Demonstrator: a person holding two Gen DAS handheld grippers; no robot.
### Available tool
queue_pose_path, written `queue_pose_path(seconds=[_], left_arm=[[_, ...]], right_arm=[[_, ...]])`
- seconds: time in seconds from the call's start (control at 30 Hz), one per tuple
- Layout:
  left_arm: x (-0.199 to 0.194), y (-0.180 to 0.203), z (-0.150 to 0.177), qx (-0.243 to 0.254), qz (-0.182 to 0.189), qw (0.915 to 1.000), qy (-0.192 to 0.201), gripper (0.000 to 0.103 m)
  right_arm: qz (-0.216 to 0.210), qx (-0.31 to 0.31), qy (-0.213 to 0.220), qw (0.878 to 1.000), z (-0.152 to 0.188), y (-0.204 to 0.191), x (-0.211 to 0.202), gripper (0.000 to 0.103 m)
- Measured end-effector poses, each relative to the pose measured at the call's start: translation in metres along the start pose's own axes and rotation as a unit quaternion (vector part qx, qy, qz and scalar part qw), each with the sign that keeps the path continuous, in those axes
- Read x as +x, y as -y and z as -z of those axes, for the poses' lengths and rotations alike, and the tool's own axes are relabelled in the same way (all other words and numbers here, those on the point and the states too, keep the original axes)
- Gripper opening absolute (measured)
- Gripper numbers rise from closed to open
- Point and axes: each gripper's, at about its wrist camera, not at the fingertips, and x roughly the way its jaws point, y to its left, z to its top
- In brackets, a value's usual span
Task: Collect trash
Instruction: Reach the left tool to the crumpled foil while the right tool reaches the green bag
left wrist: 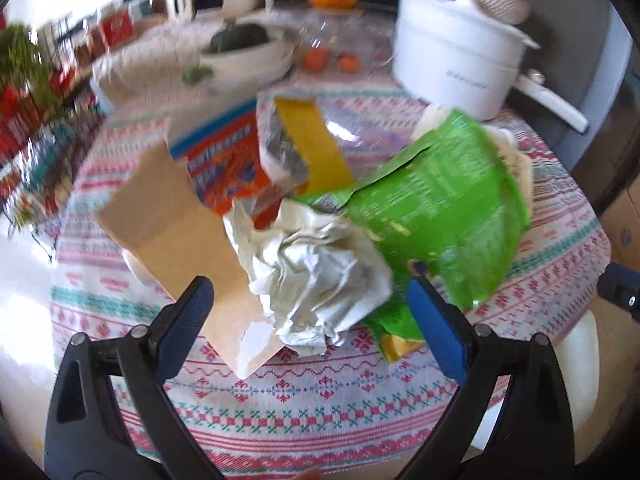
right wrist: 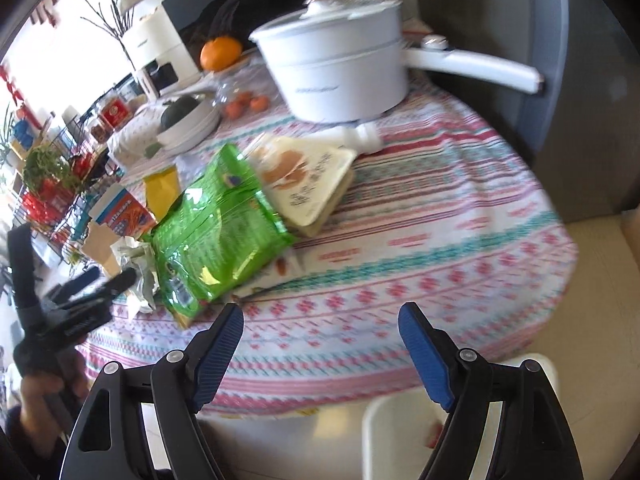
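Observation:
A pile of trash lies on the patterned tablecloth [left wrist: 320, 392]. In the left wrist view I see a crumpled white paper ball [left wrist: 316, 276], a green snack bag [left wrist: 444, 208], a brown cardboard piece [left wrist: 180, 236], an orange and blue box [left wrist: 228, 164] and a yellow wrapper [left wrist: 316, 148]. My left gripper [left wrist: 310, 284] is open, its fingers on either side of the paper ball. In the right wrist view the green bag [right wrist: 216, 228] lies beside a cream food packet [right wrist: 308, 180]. My right gripper [right wrist: 320, 316] is open and empty above the table's near edge.
A white pot with a handle [right wrist: 340, 72] stands at the back, with an orange [right wrist: 220, 54], small tangerines [right wrist: 246, 104] and a white bowl [right wrist: 188, 124] behind the pile. A white bin [right wrist: 400, 436] sits below the table edge. A wire rack [left wrist: 36, 152] stands at the left.

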Motion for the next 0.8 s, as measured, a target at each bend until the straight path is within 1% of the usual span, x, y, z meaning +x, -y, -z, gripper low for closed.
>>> queue_pose_path(seconds=[0.1, 0.13, 0.17, 0.23, 0.3, 0.33, 0.37, 0.4, 0.43, 0.6, 0.67, 0.7, 0.77, 0.8], left_arm=[[0.011, -0.008, -0.002, -0.021, 0.008, 0.9997, -0.012, 0.089], [0.014, -0.011, -0.002, -0.031, 0.015, 0.9993, -0.015, 0.082], [0.016, -0.013, -0.003, -0.038, 0.022, 0.9989, -0.017, 0.073], [0.020, -0.015, -0.003, -0.049, 0.030, 0.9980, -0.026, 0.065], [0.021, -0.017, -0.003, -0.052, 0.032, 0.9978, -0.025, 0.058], [0.020, -0.018, -0.002, -0.052, 0.035, 0.9977, -0.024, 0.042], [0.019, -0.019, -0.002, -0.054, 0.043, 0.9973, -0.027, 0.020], [0.019, -0.021, -0.001, -0.054, 0.039, 0.9973, -0.031, 0.007], [0.019, -0.024, 0.000, -0.055, 0.036, 0.9973, -0.033, 0.003], [0.017, -0.040, 0.003, -0.076, 0.044, 0.9956, -0.032, 0.003], [0.014, -0.044, 0.002, -0.080, 0.049, 0.9952, -0.028, 0.002], [0.013, -0.046, 0.001, -0.080, 0.050, 0.9953, -0.024, 0.002], [0.008, -0.046, 0.001, -0.077, 0.052, 0.9956, -0.015, 0.001], [0.005, -0.046, 0.000, -0.074, 0.053, 0.9958, -0.011, 0.001]], right_arm=[[-0.014, 0.011, -0.011, 1.000, -0.006, -0.013, 0.023, 0.081], [-0.018, 0.016, -0.014, 1.000, -0.008, -0.015, 0.030, 0.081], [-0.023, 0.022, -0.018, 0.999, -0.009, -0.018, 0.038, 0.081], [-0.035, 0.035, -0.027, 0.998, -0.011, -0.022, 0.052, 0.081], [-0.049, 0.050, -0.029, 0.997, -0.012, -0.022, 0.065, 0.081], [-0.054, 0.056, -0.027, 0.997, -0.014, -0.021, 0.068, 0.081], [-0.062, 0.062, -0.023, 0.996, -0.015, -0.021, 0.071, 0.081], [-0.073, 0.068, -0.017, 0.995, -0.015, -0.020, 0.073, 0.081], [-0.082, 0.072, -0.013, 0.994, -0.015, -0.019, 0.074, 0.081], [-0.134, 0.083, 0.011, 0.987, -0.017, -0.024, 0.071, 0.081], [-0.151, 0.084, 0.016, 0.985, -0.019, -0.026, 0.071, 0.079], [-0.159, 0.085, 0.019, 0.983, -0.019, -0.028, 0.071, 0.074], [-0.178, 0.088, 0.021, 0.980, -0.019, -0.030, 0.074, 0.061], [-0.189, 0.091, 0.019, 0.978, -0.019, -0.032, 0.076, 0.044]])
